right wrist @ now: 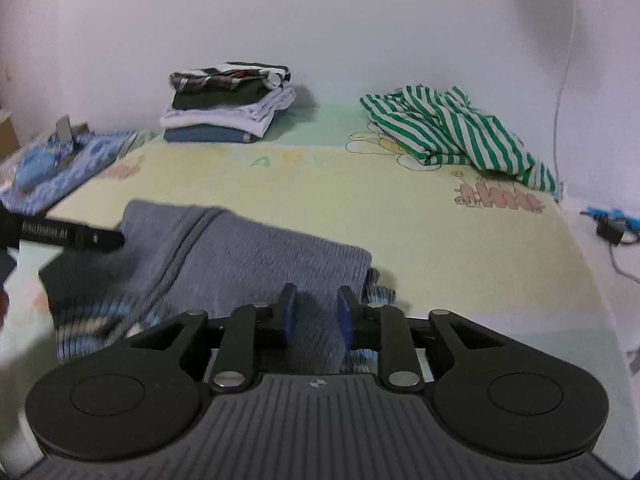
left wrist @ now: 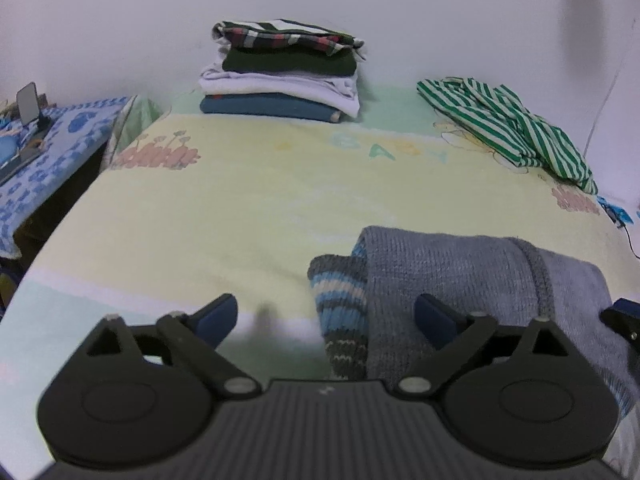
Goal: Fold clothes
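Grey knit sweater on bed: soft, floppy, prob. light; grab folded edge at 3 o'clock. Left gripper jaws spread wide, empty; right gripper jaws part-open, knit between, not pinched.

Right tool: jaws slightly parted over a raised fold of the folded grey knit sweater on the bed. Left tool enters at frame left. Folded stack and crumpled green-striped garment lie near the wall.
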`<state>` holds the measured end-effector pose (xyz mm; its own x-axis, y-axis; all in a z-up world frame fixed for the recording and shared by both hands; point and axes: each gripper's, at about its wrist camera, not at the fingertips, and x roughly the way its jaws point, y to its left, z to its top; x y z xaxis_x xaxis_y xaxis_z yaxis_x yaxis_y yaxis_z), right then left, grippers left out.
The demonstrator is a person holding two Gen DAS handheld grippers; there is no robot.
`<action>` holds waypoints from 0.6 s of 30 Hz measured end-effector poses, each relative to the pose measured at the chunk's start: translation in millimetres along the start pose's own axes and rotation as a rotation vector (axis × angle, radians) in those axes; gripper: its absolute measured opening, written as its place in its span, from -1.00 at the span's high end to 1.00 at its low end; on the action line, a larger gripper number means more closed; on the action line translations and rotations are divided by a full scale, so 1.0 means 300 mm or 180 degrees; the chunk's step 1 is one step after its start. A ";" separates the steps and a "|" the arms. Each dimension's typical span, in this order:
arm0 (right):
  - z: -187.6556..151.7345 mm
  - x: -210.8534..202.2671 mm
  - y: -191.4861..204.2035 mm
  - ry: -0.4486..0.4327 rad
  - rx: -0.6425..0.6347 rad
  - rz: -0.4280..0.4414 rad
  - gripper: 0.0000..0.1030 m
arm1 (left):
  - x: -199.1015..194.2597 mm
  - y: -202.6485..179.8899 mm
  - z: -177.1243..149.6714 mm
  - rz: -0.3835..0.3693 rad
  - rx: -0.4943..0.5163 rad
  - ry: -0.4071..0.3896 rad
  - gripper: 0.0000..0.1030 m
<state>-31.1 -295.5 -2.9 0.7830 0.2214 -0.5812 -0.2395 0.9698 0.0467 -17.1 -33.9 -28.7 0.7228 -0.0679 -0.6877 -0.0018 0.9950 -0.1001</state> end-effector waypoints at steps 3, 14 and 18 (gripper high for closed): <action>-0.016 -0.012 -0.013 0.0044 0.0068 -0.0022 0.39 | 0.003 0.014 -0.003 -0.0100 -0.0061 0.0081 -0.91; -0.041 -0.001 -0.064 0.0221 0.0731 0.0044 0.08 | 0.039 0.031 -0.014 -0.0478 -0.0147 0.0306 -0.91; -0.036 0.009 -0.063 0.0261 0.0734 0.0062 0.08 | 0.060 0.049 -0.009 -0.0656 -0.0257 0.0443 -0.91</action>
<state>-30.6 -314.3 -14.1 0.7280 0.2403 -0.6420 -0.1092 0.9653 0.2374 -6.0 -20.6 -44.4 0.6117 -0.2835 -0.7386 0.0764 0.9504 -0.3015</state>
